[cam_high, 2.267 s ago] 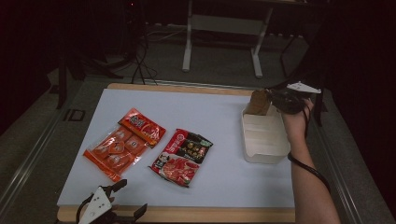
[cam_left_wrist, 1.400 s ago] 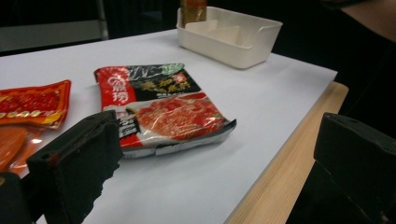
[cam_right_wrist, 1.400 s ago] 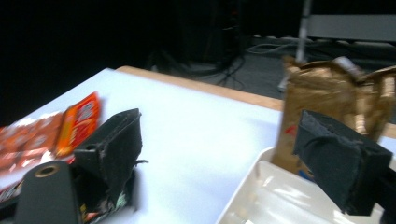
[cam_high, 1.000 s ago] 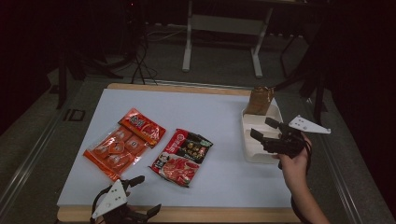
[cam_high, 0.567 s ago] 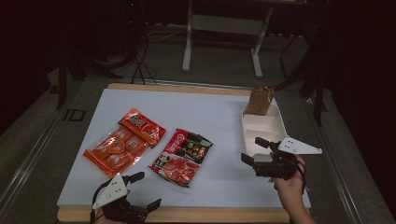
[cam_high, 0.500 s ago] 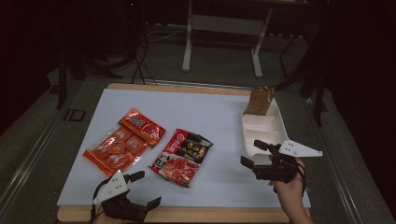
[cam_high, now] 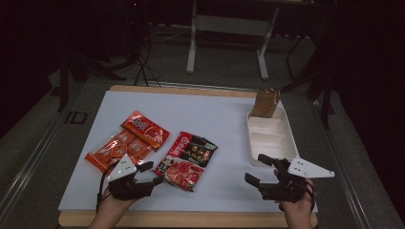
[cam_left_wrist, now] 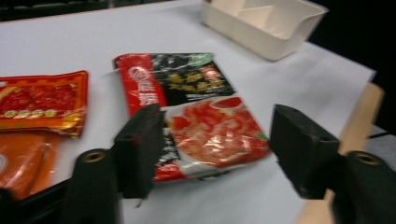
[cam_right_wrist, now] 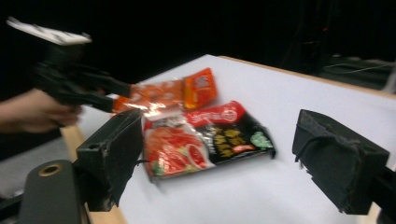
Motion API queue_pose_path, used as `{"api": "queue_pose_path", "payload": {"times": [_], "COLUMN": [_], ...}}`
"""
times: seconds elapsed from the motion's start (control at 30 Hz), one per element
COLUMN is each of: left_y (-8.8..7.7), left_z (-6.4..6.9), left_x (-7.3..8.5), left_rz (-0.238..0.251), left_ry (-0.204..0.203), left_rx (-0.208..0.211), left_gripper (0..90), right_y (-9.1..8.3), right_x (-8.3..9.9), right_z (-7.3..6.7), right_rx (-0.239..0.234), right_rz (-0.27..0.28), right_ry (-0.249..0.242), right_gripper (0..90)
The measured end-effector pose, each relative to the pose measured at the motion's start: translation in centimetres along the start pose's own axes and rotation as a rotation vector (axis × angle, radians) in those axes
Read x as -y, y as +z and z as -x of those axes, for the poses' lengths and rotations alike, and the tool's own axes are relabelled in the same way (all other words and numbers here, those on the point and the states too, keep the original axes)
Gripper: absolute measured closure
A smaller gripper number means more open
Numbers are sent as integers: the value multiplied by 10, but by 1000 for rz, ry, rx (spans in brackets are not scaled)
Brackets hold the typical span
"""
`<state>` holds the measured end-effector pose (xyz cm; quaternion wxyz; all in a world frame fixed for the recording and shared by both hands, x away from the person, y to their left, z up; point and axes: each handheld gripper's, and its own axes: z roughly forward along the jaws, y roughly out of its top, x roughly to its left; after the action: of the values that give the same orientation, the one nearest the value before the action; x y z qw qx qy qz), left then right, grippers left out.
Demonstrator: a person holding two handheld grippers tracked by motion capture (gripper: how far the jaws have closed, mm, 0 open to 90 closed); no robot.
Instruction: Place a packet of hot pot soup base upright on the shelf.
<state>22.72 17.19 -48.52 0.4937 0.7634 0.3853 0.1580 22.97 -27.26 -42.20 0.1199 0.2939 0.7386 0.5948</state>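
Left gripper [cam_high: 145, 172] at near table edge, jaws just been closing, half spread, nothing between them, near end of red-and-black packet [cam_high: 187, 153] just ahead. Right gripper [cam_high: 261, 170] gaped wide, empty, aimed at same packet from right. Packet flat on white table [cam_high: 210, 114], mid-front; judged light, floppy, slick foil, best pinched at near sealed edge. Glossy, food photo printed. Orange packets [cam_high: 126, 140] beyond-left; white tray [cam_high: 254, 143] far right.

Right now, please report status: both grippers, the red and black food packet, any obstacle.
Left gripper jaws just been closing, nothing pinched. Right gripper open, empty. Red and black food packet flat on white table, untouched. Nothing in the way.
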Motion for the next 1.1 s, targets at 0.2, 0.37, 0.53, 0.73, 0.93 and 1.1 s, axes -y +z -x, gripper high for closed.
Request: {"api": "queue_pose_path", "payload": {"times": [0.2, 0.37, 0.53, 0.73, 0.93, 1.1], "left_y": [20, 35, 52, 71, 73, 75], "left_z": [-9, -19, -21, -29, -32, -36], "left_x": [-1, -1, 0, 4, 3, 6], "left_rz": [-67, -142, -220, -306, -325, -342], "left_ry": [1, -10, 33, 15, 16, 3], "left_rx": [-117, -168, -219, -212, -226, -200], "left_gripper": [692, 900, 900, 900, 900, 900], "right_y": [3, 2, 3, 4, 4, 5], "right_x": [6, 8, 10, 12, 12, 13], "right_z": [4, 7, 6, 6, 6, 6], "right_rx": [-2, -1, -11, -21, -23, -22], "right_rz": [-10, -10, -18, -30, -36, -44], "right_ry": [-19, -20, -24, -27, -29, -34], "right_gripper": [163, 163, 163, 163, 163, 164]}}
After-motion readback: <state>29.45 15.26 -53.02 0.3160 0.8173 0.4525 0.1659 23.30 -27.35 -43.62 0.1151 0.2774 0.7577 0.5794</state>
